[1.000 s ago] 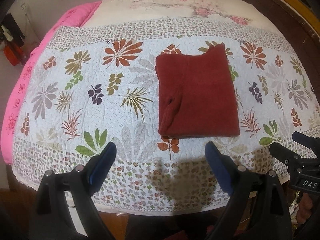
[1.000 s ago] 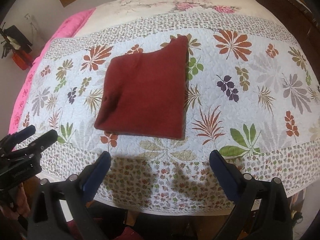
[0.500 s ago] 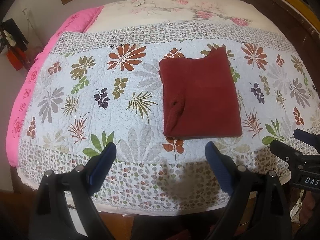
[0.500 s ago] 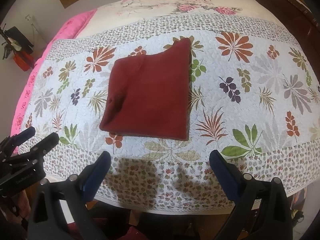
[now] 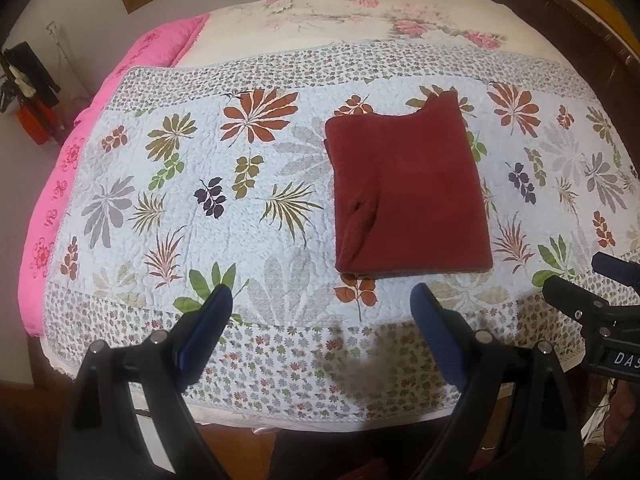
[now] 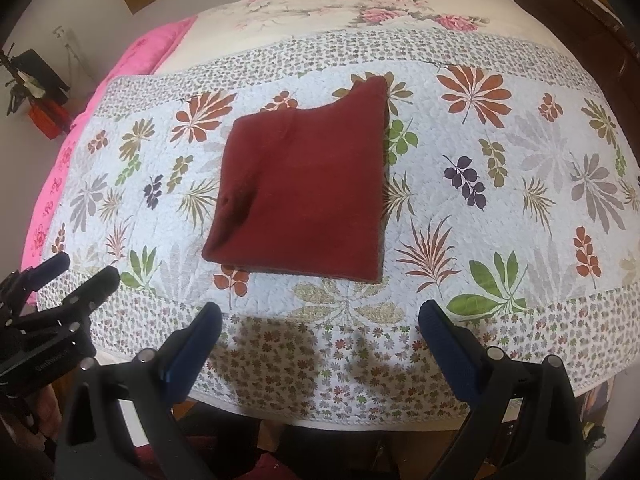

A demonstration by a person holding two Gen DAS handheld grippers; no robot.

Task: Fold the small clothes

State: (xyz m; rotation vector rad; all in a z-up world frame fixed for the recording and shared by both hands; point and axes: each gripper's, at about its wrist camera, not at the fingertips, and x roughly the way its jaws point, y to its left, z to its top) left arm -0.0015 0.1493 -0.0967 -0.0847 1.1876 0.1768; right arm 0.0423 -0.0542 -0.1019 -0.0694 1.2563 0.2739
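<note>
A dark red garment (image 5: 408, 192) (image 6: 308, 196) lies folded into a neat rectangle on the leaf-patterned quilt (image 5: 240, 184) (image 6: 500, 184). My left gripper (image 5: 322, 306) hovers open above the quilt's near border, short of the garment's near edge, with nothing between its blue pads. My right gripper (image 6: 320, 316) is open too, empty, over the near border just in front of the garment. Each gripper shows at the edge of the other's view: the right one (image 5: 576, 280) at the right, the left one (image 6: 76, 268) at the left.
The quilt covers a bed with a pink blanket (image 5: 64, 168) along the left side and a floral sheet (image 5: 360, 20) at the far end. A dark wooden bed frame (image 5: 568, 16) runs along the right. A red box with dark items (image 6: 44, 116) stands by the left wall.
Both grippers have drawn back and up a little from the bed, so the garment sits slightly farther away in both views. The garment itself has not moved.
</note>
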